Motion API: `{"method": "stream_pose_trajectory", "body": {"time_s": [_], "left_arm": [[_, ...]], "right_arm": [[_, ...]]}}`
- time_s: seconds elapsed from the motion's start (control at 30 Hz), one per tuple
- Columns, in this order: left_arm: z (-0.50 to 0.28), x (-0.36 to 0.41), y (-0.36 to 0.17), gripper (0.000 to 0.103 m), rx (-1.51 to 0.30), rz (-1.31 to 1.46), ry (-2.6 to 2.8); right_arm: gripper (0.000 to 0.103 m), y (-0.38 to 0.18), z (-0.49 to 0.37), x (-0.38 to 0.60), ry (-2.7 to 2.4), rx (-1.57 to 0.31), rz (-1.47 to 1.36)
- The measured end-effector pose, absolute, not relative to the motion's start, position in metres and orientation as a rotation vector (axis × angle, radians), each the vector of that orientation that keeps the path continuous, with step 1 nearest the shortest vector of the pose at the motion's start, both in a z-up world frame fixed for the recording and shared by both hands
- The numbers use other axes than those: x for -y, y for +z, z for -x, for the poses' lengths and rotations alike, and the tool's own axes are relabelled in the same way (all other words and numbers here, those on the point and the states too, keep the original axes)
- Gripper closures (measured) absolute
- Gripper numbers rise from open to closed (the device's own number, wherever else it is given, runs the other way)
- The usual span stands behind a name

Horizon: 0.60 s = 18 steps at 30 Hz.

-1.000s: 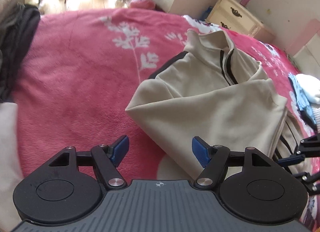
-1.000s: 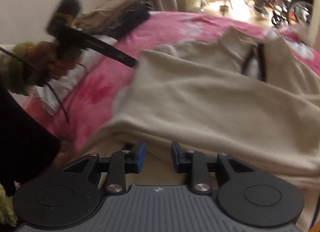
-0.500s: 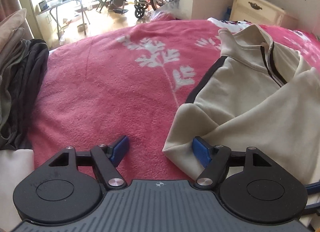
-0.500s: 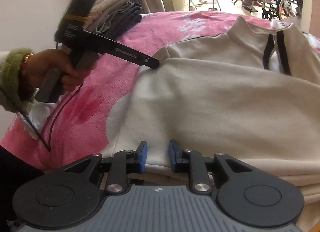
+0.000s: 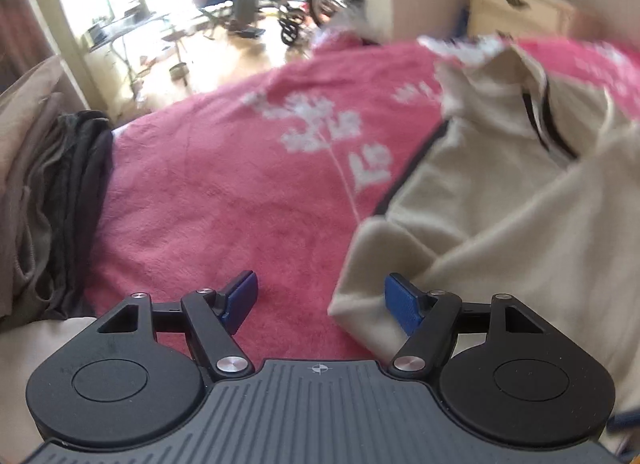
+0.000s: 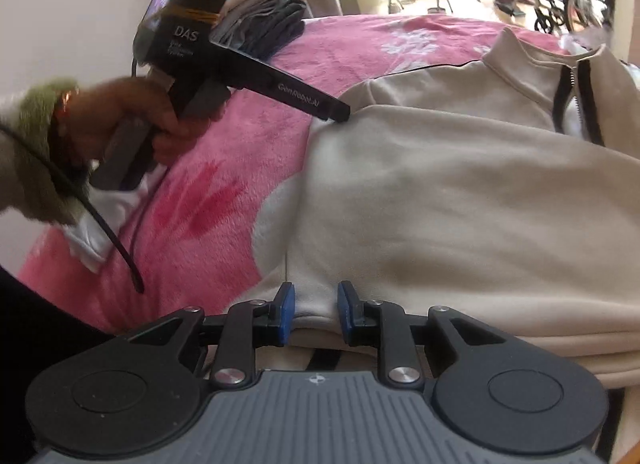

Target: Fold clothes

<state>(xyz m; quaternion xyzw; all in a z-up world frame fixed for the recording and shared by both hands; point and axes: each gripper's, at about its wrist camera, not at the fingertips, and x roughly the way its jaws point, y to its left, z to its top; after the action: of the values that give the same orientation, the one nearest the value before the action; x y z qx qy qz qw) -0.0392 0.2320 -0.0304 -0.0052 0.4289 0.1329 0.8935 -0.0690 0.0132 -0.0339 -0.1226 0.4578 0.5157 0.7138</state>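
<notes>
Both grippers sit at the cream fleece zip-neck jacket (image 6: 460,192), which lies half-folded on the pink floral plush blanket (image 5: 224,200). Left gripper (image 5: 320,300): jaws wide apart, one blue pad against the jacket's near corner, nothing pinched. Right gripper (image 6: 312,310): jaws narrow, blue pads either side of the jacket's hem fold; can't tell if they actually clamp it. Folded dark clothes pile (image 5: 52,192) lies at the blanket's edge.
</notes>
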Motion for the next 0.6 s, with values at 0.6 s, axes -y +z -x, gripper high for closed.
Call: {"method": "stream_pose_trajectory", "body": {"time_s": [0.6], "left_arm": [[0.011, -0.133, -0.038, 0.031, -0.892, -0.037, -0.107]], "right_arm": [[0.078, -0.015, -0.018, 0.061, 0.632, -0.751, 0.324]]}}
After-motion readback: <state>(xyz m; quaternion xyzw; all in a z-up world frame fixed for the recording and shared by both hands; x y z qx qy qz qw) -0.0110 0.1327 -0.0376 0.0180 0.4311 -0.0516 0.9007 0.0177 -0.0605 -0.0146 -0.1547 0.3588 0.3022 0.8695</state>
